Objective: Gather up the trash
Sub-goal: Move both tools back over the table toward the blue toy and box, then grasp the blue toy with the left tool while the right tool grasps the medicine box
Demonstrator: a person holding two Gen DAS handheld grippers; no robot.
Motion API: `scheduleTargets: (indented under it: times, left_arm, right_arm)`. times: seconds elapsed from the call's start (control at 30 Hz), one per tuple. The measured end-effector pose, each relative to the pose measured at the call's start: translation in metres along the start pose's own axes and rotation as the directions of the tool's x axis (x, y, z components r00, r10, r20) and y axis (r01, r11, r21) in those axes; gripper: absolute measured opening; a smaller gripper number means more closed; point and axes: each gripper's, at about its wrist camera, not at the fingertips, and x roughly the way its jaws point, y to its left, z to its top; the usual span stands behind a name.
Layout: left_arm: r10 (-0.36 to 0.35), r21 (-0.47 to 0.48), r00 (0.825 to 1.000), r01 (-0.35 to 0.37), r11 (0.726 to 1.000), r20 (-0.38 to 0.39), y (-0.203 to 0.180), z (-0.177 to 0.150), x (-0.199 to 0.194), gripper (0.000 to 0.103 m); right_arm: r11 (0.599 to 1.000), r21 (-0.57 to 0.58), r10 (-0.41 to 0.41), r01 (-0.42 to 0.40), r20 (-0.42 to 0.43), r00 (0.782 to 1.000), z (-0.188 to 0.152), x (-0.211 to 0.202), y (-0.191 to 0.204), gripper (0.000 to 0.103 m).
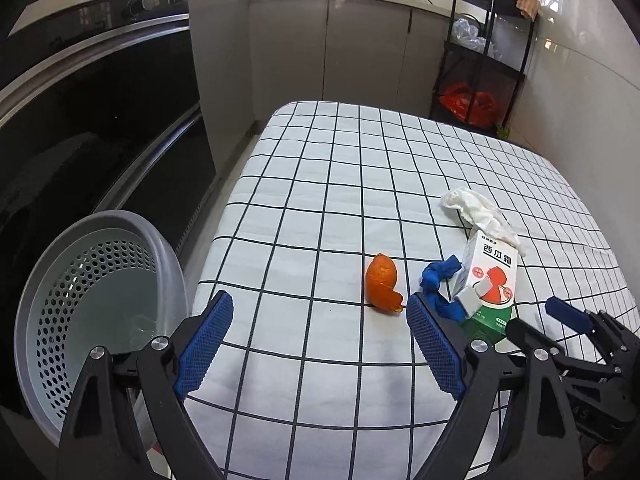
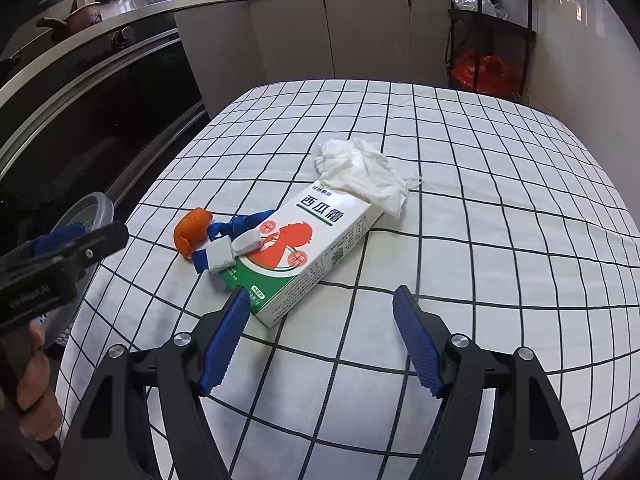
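Trash lies on a checked tablecloth (image 1: 320,200): an orange peel (image 1: 382,282), a crumpled blue scrap (image 1: 436,280), a white, green and red carton (image 1: 488,284) with a small white piece on it, and a crumpled white tissue (image 1: 476,212). A grey perforated basket (image 1: 96,304) stands off the table's left edge. My left gripper (image 1: 320,344) is open and empty, short of the peel. My right gripper (image 2: 320,336) is open and empty, just short of the carton (image 2: 312,248). The peel (image 2: 192,230), blue scrap (image 2: 236,224) and tissue (image 2: 364,172) also show in the right wrist view.
A dark oven front (image 1: 100,112) and grey cabinets (image 1: 320,48) stand left of and behind the table. A black shelf rack (image 1: 484,60) with an orange bag stands at the back right. A tiled wall (image 1: 580,92) runs along the right.
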Motion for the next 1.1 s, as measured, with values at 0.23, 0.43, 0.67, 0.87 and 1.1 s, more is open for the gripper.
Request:
scheduleTargets:
  times: [0.23,0.43,0.67,0.87,1.1]
  left_arm:
    - [-0.074,0.025,0.997,0.074,0.997,-0.018,-0.021,-0.001,0.011,0.087]
    - [-0.124,0.073,0.992,0.126,0.989,-0.026,-0.048,0.001,0.018,0.087]
    - [-0.141,0.109,0.989,0.145,0.983,-0.042,-0.066,0.001,0.027,0.089]
    - [-0.144,0.092,0.987,0.151,0.984,-0.075,-0.068,0.001,0.042,0.088]
    - [-0.184,0.059,0.980,0.189,0.980,-0.081,-0.063,0.003,0.042,0.066]
  right_arm:
    - [0.997,0.075,-0.025,0.022,0.035,0.999,0.008,-0.016,-0.029,0.071]
    - [0.993,0.111,-0.034,0.029,0.052,0.998,0.011,-0.025,-0.044,0.071]
    - [0.992,0.120,-0.031,0.025,0.046,0.998,0.012,-0.023,-0.050,0.071]
    - [0.992,0.125,-0.034,0.029,0.044,0.998,0.011,-0.024,-0.054,0.071]
    - [0.992,0.122,-0.029,0.025,0.035,0.999,0.010,-0.021,-0.051,0.071]
